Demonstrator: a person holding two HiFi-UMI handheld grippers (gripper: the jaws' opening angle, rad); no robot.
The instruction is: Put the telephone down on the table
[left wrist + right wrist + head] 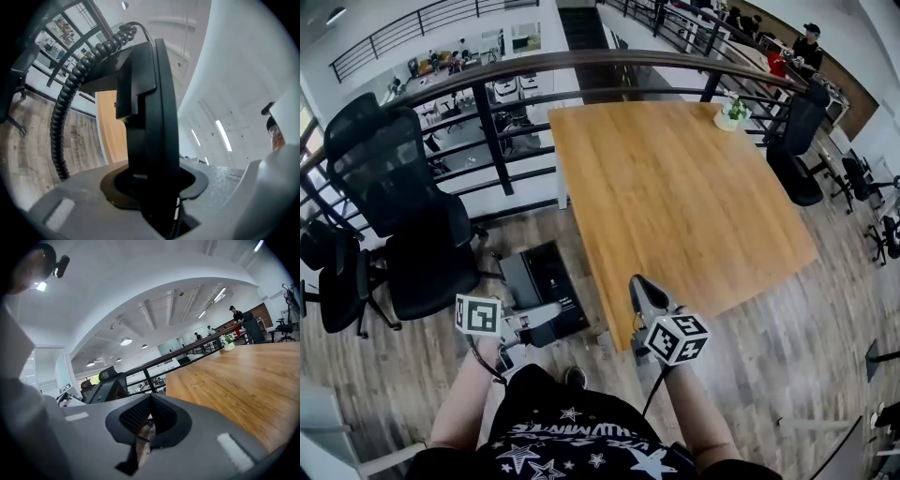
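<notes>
In the head view the black telephone (546, 281) hangs over the floor just left of the wooden table's (675, 187) near corner, with my left gripper (553, 312) shut on it. The left gripper view shows the telephone (150, 117) edge-on, clamped between the left gripper's (150, 187) jaws, its coiled cord (65, 117) looping down on the left and the table (110, 126) beyond it. My right gripper (639, 287) points at the table's near edge. Its jaws stand together with nothing between them, and this right gripper (149, 420) looks along the table (243, 380).
Black office chairs (403, 206) stand on the wooden floor at the left. A dark railing (581, 66) runs behind the table. A small potted plant (731, 112) sits at the table's far right corner, with another chair (797, 150) beside it. A person (808, 45) stands far back.
</notes>
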